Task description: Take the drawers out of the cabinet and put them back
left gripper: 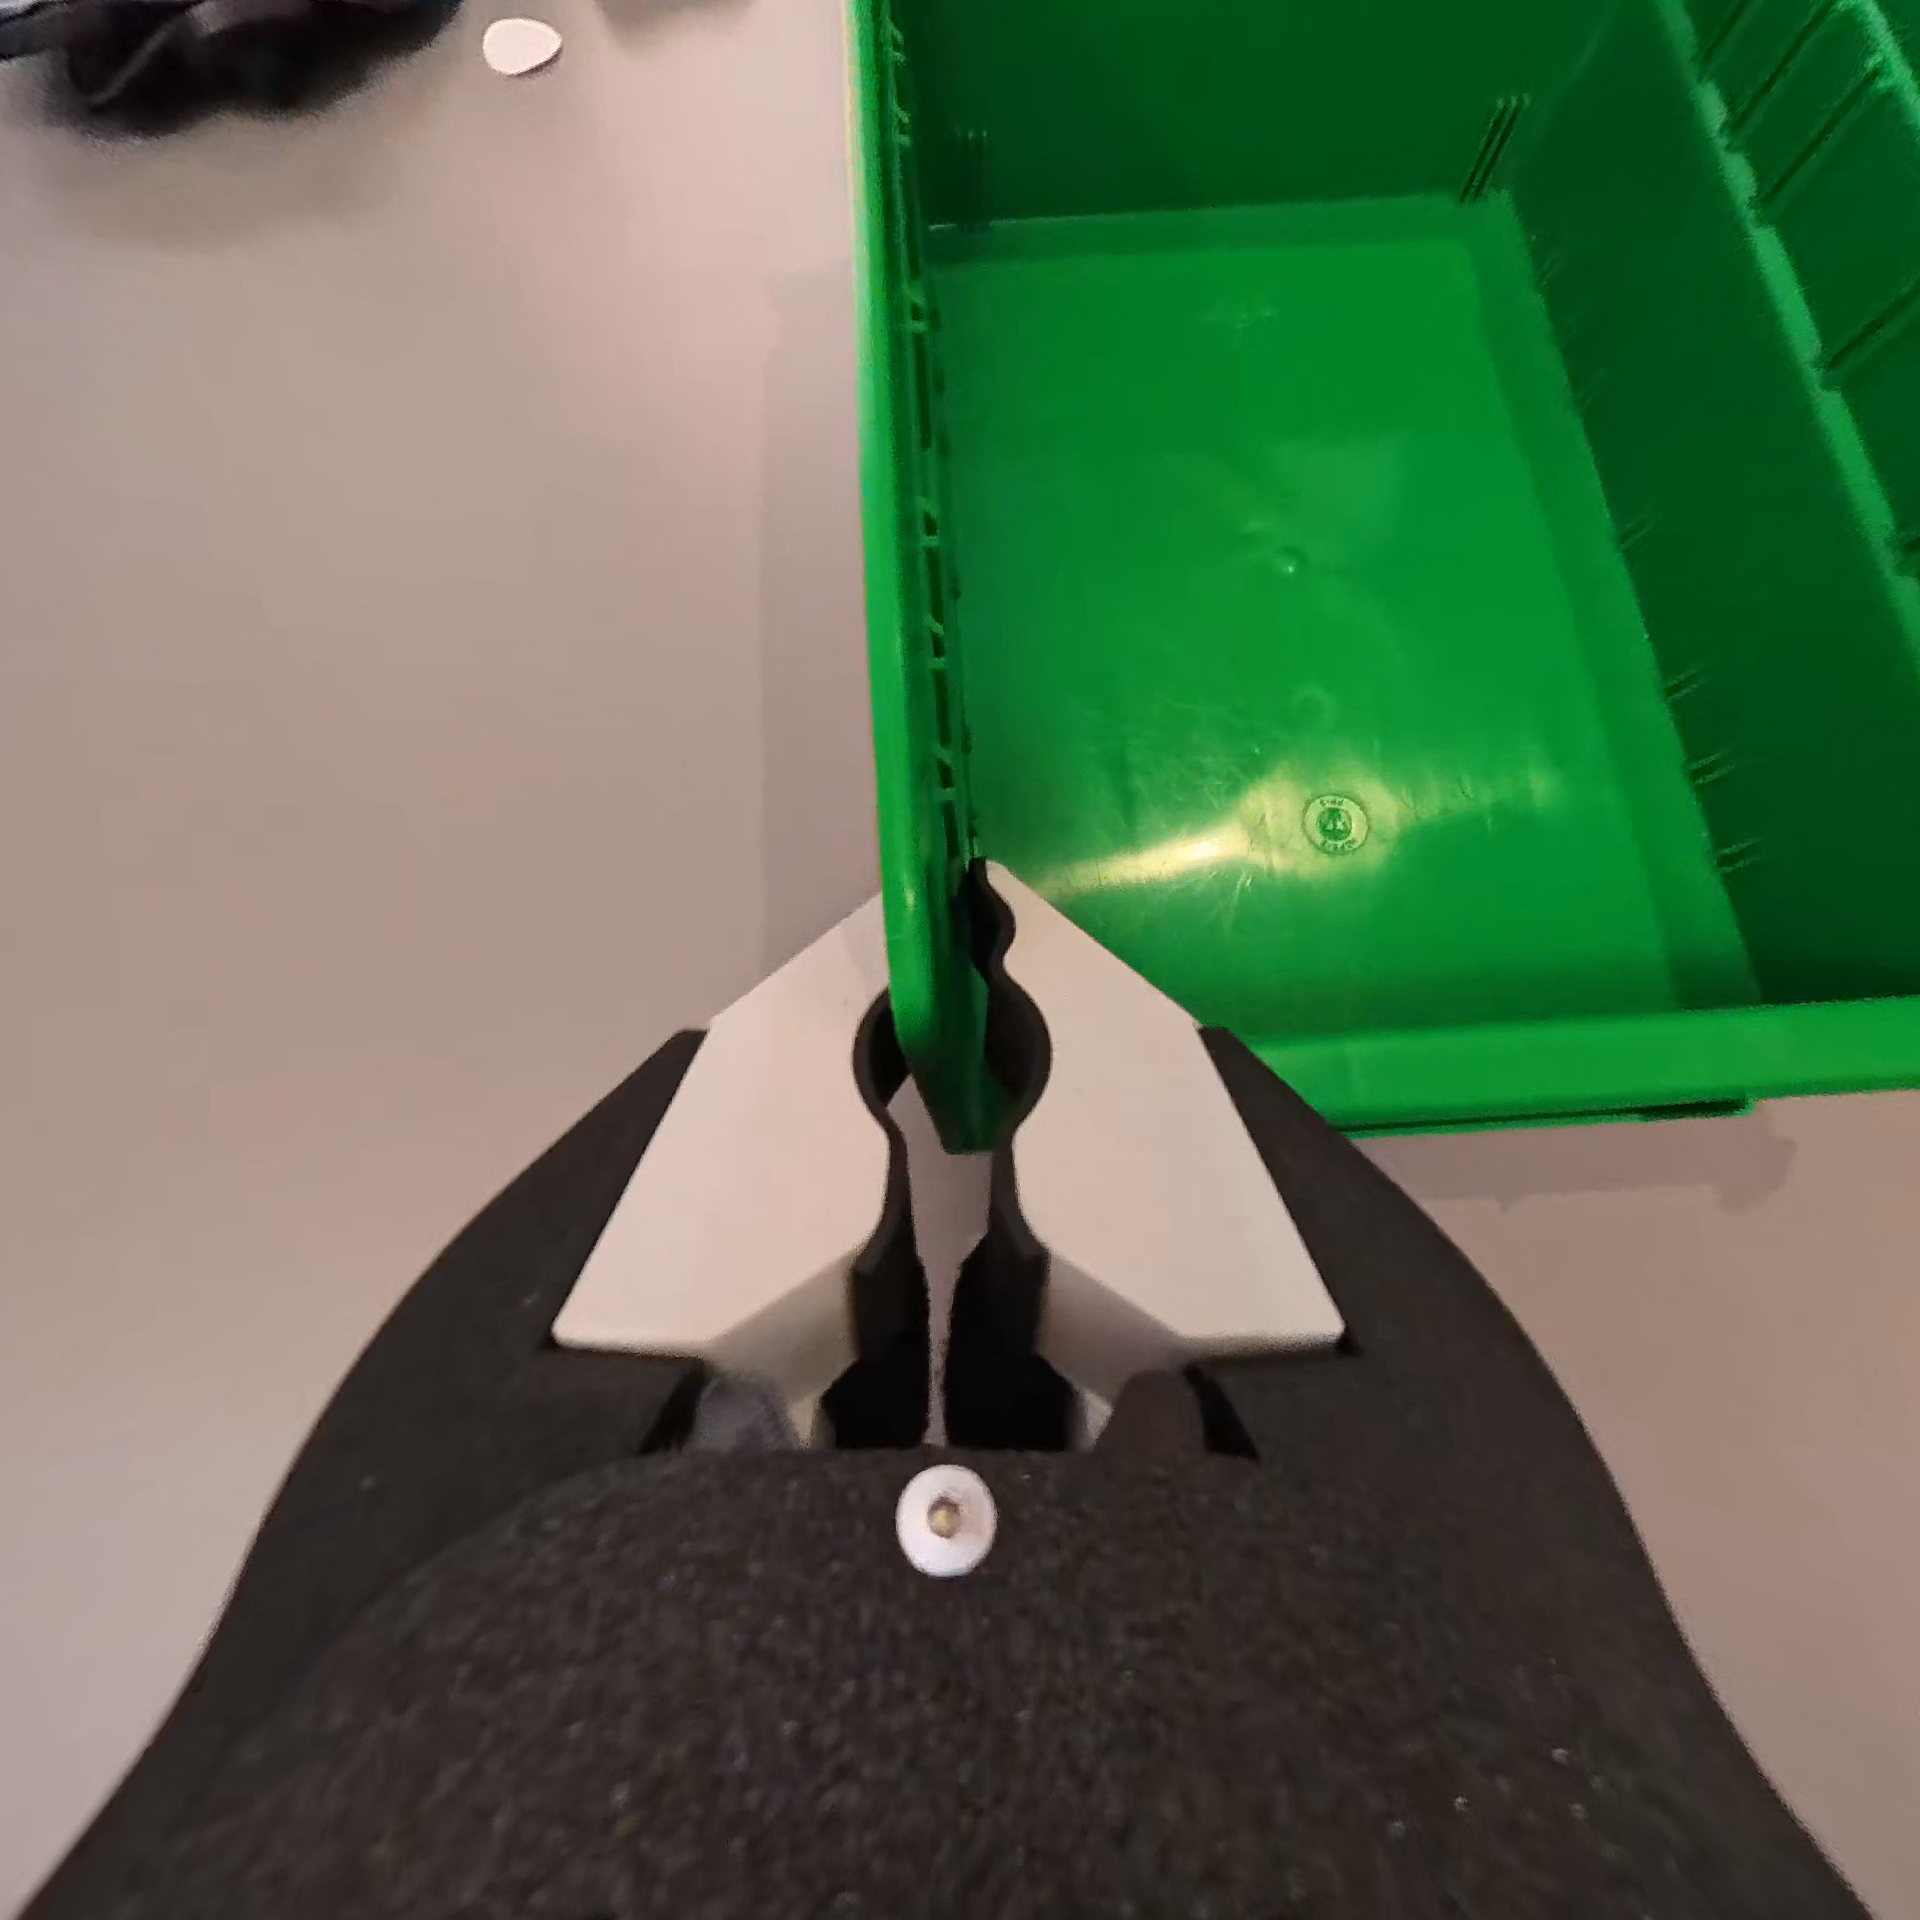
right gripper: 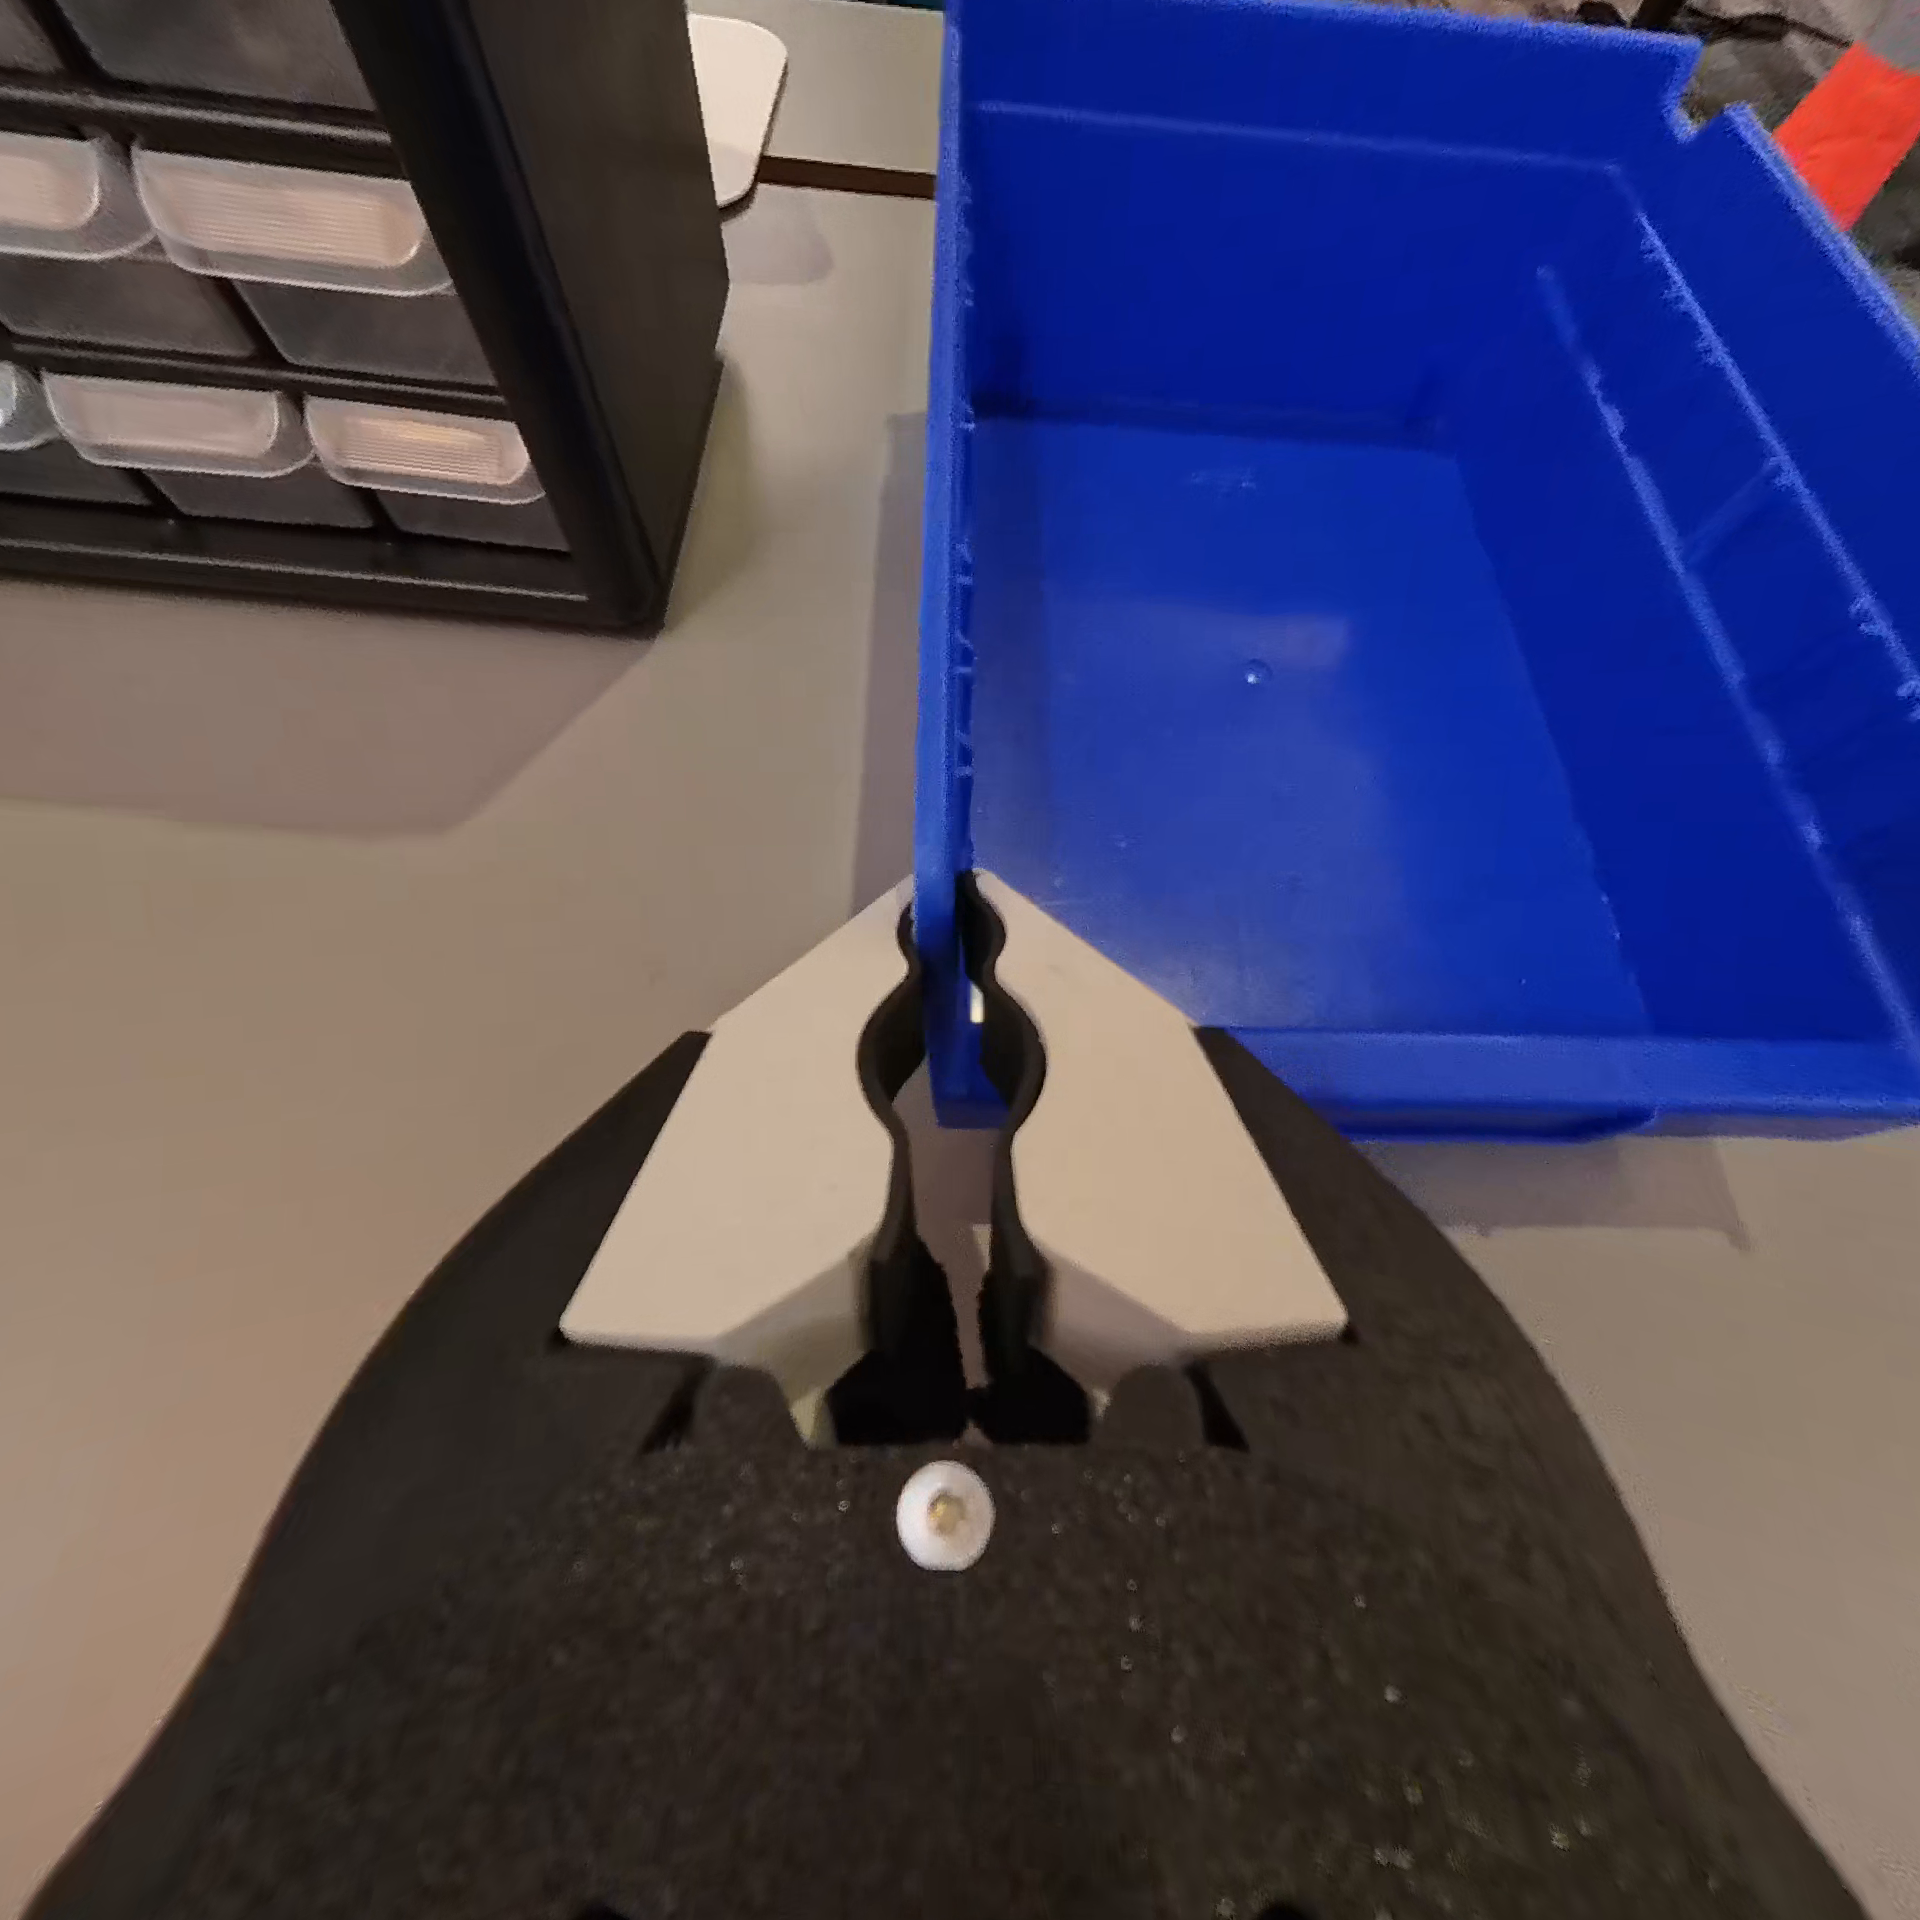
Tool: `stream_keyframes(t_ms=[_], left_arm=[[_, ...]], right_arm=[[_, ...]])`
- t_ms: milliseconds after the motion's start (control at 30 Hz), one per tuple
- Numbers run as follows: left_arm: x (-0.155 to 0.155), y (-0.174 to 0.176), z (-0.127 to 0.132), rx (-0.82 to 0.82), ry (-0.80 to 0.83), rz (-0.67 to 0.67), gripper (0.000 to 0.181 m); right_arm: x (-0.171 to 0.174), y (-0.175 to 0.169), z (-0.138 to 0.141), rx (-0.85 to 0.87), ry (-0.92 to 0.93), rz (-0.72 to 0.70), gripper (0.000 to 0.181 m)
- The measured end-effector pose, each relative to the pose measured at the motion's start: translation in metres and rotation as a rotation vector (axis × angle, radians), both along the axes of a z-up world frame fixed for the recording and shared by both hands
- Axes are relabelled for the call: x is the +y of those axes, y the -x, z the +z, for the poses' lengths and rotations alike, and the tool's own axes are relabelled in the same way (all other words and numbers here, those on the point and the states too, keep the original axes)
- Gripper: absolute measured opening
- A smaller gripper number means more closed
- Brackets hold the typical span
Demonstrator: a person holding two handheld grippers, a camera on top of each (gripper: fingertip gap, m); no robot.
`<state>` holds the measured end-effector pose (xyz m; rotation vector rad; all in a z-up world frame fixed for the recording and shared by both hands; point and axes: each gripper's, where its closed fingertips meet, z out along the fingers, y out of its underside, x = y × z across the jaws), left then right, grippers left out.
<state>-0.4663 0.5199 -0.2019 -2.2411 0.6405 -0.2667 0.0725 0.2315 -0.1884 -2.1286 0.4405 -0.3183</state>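
Left wrist view shows the left gripper (left gripper: 951, 997) fingers clamped on the green drawer (left gripper: 1299, 644) wall, the right gripper (right gripper: 951, 987) likewise pinching the blue drawer (right gripper: 1299, 675) beside the cabinet (right gripper: 312, 312) above the table (right gripper: 312, 935), likely mid-carry; next, each needs aligning with a slot.

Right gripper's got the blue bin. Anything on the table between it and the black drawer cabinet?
Nothing visible. The right gripper is clamped on the blue bin wall; only bare grey table separates it from the black drawer cabinet at left.
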Motion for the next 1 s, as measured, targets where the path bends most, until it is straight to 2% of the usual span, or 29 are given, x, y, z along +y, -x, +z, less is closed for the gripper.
stream_keyframes(t_ms=[200,467,567,633,867,1000], left_arm=[[-0.002,0.012,0.000,0.000,-0.016,0.060,0.003],[0.007,0.026,0.000,-0.026,-0.001,0.051,0.003],[0.007,0.028,0.000,-0.028,-0.006,0.065,0.003],[0.006,0.027,0.000,-0.027,-0.013,0.070,0.003],[0.007,0.017,0.000,-0.014,-0.035,0.042,0.003],[0.008,0.010,0.000,-0.008,-0.039,0.036,0.003]], right_arm=[[-0.002,0.017,0.000,-0.010,-0.033,-0.041,0.001],[-0.001,0.020,0.001,-0.006,-0.042,-0.041,0.002],[-0.003,0.029,0.014,0.011,-0.112,-0.016,0.024],[-0.008,0.032,0.026,0.007,-0.148,-0.010,0.032],[-0.006,0.061,0.062,-0.030,-0.249,0.146,0.041],[0.003,0.090,0.059,-0.037,-0.250,0.233,0.040]])
